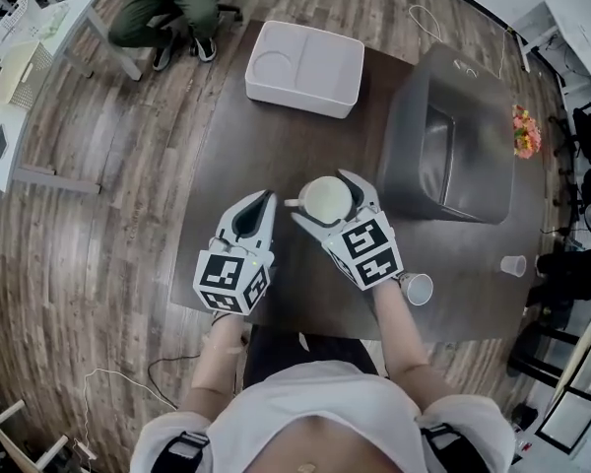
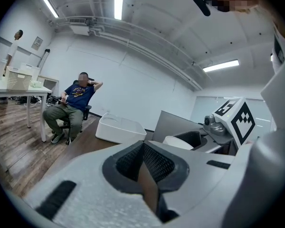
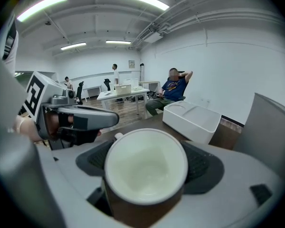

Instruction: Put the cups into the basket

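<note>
Head view: over a dark table [image 1: 227, 146], the right gripper [image 1: 325, 197] clamps a white-lined cup [image 1: 327, 201] between its two jaws, mouth upward. The left gripper [image 1: 267, 199] hovers just beside it, jaws pressed together and empty. A white basket [image 1: 303, 67] sits at the table's far edge, well apart from the cup, with a grey box [image 1: 453, 151] to the right. A clear plastic cup [image 1: 417, 288] rests near the person's right forearm and a second plastic cup [image 1: 513, 265] stands near the table's right edge.

Left gripper view: the dark pads meet with nothing between them. The basket lies ahead on the table, with a seated person [image 2: 73, 106] beyond it.

Right gripper view: the cup fills the gap between the jaws, brown outside and empty inside, gripped on both sides. The basket stands beyond it to the right.
</note>
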{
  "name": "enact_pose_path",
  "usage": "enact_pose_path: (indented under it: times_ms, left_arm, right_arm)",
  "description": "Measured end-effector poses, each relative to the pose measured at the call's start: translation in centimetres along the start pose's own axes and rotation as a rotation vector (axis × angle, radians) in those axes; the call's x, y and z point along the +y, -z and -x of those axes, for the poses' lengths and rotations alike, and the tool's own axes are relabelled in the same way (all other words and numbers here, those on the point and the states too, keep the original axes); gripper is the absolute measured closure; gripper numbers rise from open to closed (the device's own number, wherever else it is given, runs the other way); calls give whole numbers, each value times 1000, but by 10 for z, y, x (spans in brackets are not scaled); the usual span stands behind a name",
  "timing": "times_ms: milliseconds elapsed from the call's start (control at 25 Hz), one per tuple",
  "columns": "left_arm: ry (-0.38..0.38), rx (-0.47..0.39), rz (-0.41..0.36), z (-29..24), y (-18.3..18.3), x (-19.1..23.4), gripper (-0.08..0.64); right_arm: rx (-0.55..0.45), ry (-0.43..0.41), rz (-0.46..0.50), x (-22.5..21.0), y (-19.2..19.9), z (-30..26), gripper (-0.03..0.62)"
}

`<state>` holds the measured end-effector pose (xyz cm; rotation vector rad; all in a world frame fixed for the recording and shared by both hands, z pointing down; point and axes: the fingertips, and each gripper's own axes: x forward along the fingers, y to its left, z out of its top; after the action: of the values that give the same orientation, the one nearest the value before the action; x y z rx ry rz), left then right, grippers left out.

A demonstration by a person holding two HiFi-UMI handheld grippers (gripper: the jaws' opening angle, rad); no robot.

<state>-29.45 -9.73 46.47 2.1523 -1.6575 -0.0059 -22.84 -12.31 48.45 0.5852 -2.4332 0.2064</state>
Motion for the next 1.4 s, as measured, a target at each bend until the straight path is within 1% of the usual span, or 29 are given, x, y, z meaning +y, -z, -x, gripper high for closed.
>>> enact_pose_path:
  times_ms: [360,520,760,920,1040,1400]
  left_arm:
    - [25,-15,-5,13,-16,-26,552]
    - [56,-21,-24,16,-21,-42,552]
    - [110,-20,-43,14,-27,-75,552]
    - [129,-6,-60,8,-24,-97,552]
    - [172,9,-70,-2,-20,-124,552]
    - [304,60,-107,-37,-3,-211,552]
  right_arm:
    - [-7,21,-2,11,-8,39,166]
    - [-18,42,-2,13,-8,59,166]
    - [-39,52,-17,11,-2,89,166]
    - [-37,61,-30,4,13,105,166]
    - [-29,79,-55,-8,29,122,166]
    - [6,194,-149,-57,91,193,166]
